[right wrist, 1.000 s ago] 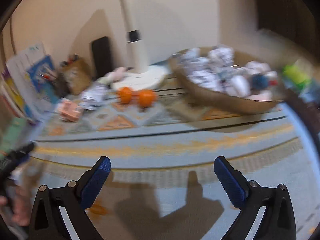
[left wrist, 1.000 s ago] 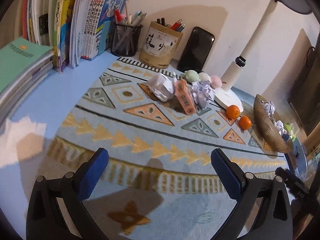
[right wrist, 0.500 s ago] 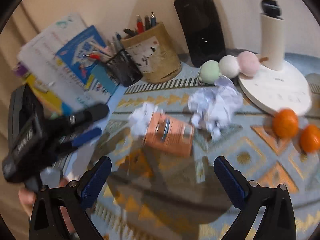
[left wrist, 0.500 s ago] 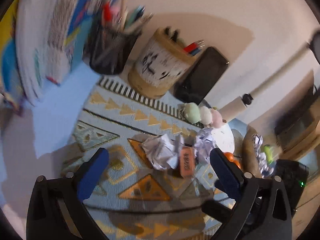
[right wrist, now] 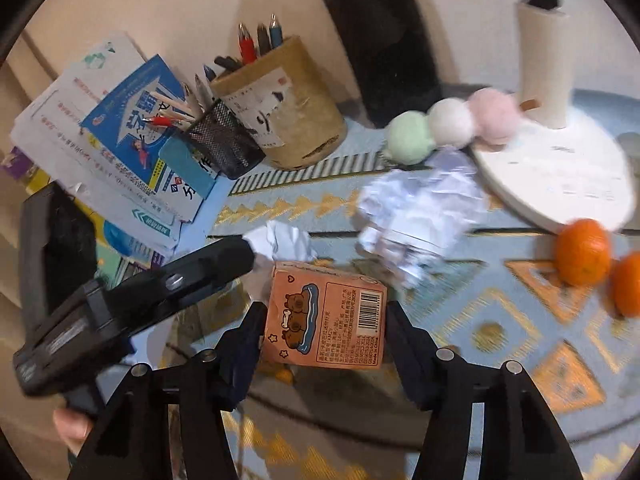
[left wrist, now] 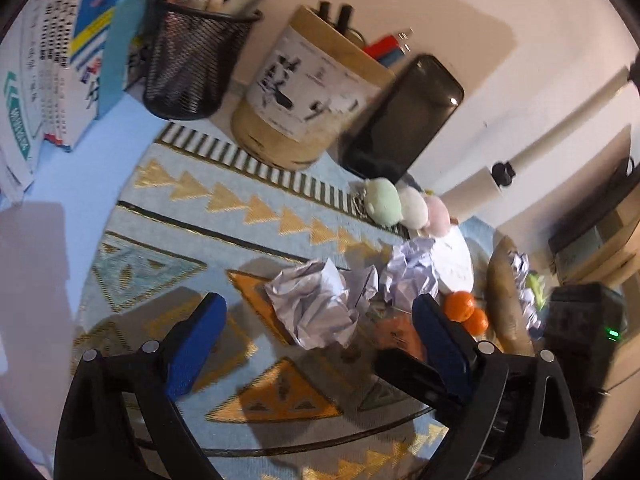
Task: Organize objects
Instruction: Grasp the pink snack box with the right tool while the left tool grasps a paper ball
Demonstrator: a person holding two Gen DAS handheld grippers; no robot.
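Right gripper (right wrist: 325,320) has closed in, now pinching orange printed carton (right wrist: 326,316); left gripper (left wrist: 320,328) spread around crumpled white paper (left wrist: 316,308).

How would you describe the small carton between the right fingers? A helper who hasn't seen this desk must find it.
Start at the white lamp base on the patterned mat, then move past the two oranges and the crumpled paper. The orange carton sits between the right gripper fingers. Only it is boxy, with cartoon capybaras and a barcode.
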